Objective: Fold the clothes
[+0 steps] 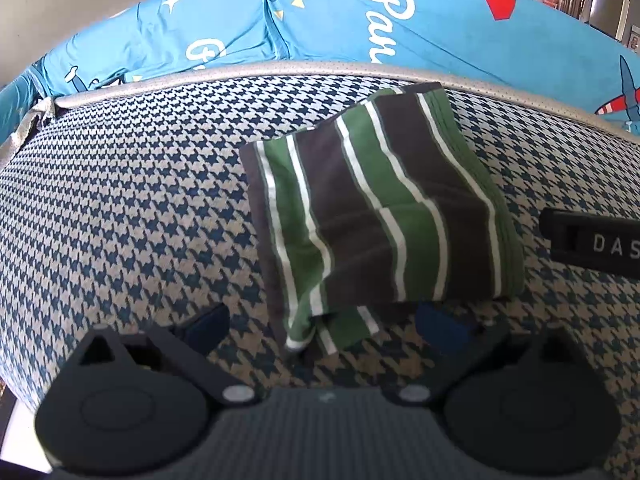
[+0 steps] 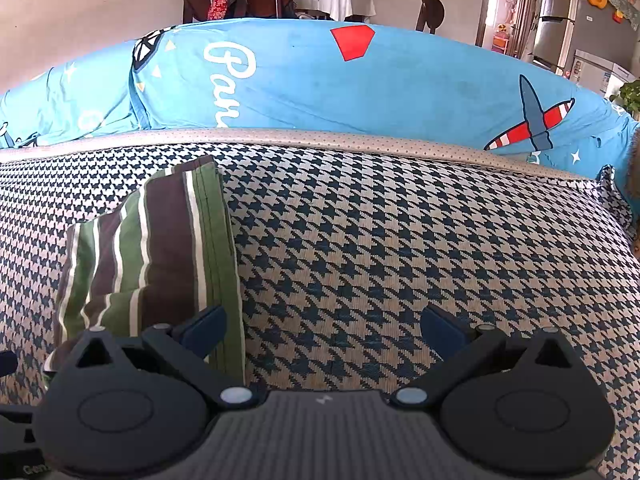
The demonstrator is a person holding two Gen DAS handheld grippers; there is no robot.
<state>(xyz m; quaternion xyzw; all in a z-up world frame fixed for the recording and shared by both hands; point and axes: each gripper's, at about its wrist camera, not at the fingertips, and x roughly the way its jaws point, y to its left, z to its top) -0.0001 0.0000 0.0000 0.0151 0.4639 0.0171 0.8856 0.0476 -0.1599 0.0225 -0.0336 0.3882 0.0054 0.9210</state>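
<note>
Left wrist view: folded striped cloth (image 1: 380,208), green, brown and white, lies on a houndstooth-woven cushion (image 1: 140,200); left tongs (image 1: 324,324) and right tongs (image 2: 324,324) wide, empty; blue printed cover (image 1: 440,28) bulges far behind.

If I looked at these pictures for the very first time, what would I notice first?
Probably the folded green, brown and white striped cloth lying in the middle of the blue-and-cream houndstooth cushion. Behind it runs the bright blue cover with white writing, a red shape and a striped airplane. Up close, the open left gripper hangs just before the cloth.
</note>
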